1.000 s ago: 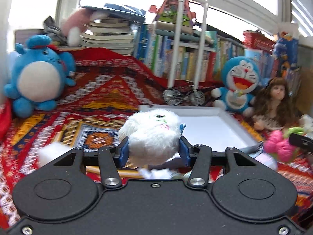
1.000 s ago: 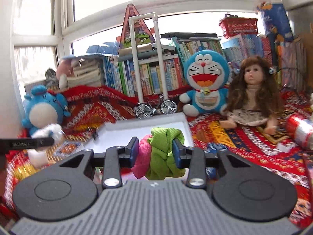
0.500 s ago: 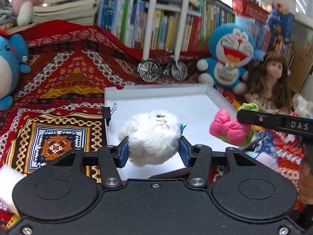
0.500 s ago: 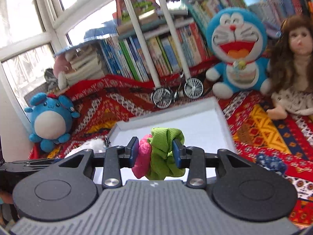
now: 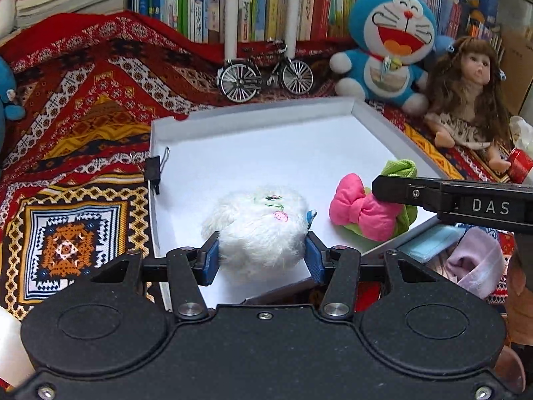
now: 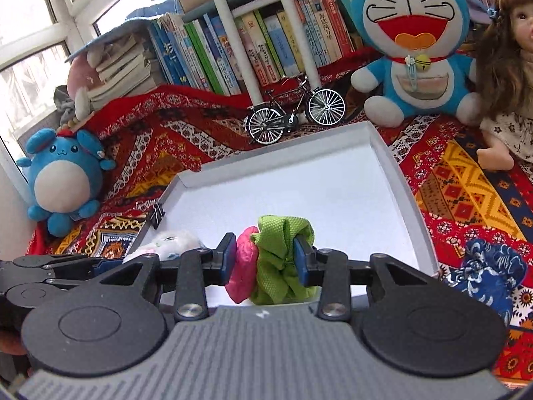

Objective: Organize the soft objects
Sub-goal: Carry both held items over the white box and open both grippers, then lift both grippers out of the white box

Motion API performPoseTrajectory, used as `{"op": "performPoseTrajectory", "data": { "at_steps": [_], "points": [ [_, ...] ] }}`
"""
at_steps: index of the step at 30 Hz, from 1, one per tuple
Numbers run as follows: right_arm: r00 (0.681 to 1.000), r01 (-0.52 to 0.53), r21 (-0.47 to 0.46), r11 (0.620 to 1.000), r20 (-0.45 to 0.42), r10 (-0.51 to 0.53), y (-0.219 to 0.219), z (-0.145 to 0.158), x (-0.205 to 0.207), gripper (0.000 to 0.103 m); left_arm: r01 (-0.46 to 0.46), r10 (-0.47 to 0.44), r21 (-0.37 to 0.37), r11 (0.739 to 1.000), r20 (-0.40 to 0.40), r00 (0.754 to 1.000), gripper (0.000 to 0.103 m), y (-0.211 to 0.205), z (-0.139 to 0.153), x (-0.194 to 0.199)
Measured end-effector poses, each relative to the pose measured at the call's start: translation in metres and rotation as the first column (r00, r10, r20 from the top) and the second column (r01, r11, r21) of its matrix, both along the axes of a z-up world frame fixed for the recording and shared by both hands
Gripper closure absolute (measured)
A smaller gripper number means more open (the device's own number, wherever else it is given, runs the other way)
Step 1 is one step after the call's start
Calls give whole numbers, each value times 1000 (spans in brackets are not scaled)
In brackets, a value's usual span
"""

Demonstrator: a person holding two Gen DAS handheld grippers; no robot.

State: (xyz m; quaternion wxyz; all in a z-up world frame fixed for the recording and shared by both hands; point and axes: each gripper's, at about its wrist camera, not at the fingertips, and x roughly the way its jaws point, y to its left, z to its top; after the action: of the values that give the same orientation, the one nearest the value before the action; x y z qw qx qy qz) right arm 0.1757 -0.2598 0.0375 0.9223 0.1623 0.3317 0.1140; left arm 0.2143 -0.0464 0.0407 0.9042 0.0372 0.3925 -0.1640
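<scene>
White tray [image 5: 260,153] is the landmark, sitting on the patterned red blanket [image 5: 83,106] with nothing in it except what the tongs carry. Left tongs [image 5: 262,260] clamped on white plush toy [image 5: 261,221] over the tray's near left part; right tongs [image 6: 263,261] clamped on pink-and-green scrunchie [image 6: 276,260] over its near edge. Probably both for dropping in the tray. A second ago both were short of the tray, aimed higher; now over it, tilted down.
</scene>
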Motion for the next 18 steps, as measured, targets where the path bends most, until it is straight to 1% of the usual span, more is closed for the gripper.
{"op": "performPoseTrajectory", "data": {
  "at_steps": [3,9,11,14,15,17,18],
  "points": [
    [1000,-3,4,1000,-8,3,0,-2,0,62,1,-1,-5,1000,-14,1000,54,1,-3,1],
    [1000,-10,27,1000,-20,11,-1,-6,-1,61,-2,2,-1,1000,-12,1000,53,0,0,0],
    [1000,-9,36,999,-15,9,-2,-5,-3,55,-3,3,-2,1000,5,1000,53,1,5,-4],
    [1000,-11,58,998,0,11,-5,-1,-7,51,2,-1,-5,1000,40,999,53,1,16,-12],
    [1000,-13,61,998,6,12,-6,1,-9,48,3,-3,-4,1000,53,999,52,2,19,-14],
    [1000,-15,59,998,22,13,-7,5,-13,38,-1,1,-3,1000,79,997,50,3,27,-20],
    [999,-17,55,998,32,16,-7,8,-16,37,-5,5,-4,1000,91,996,48,4,30,-23]
  ]
}}
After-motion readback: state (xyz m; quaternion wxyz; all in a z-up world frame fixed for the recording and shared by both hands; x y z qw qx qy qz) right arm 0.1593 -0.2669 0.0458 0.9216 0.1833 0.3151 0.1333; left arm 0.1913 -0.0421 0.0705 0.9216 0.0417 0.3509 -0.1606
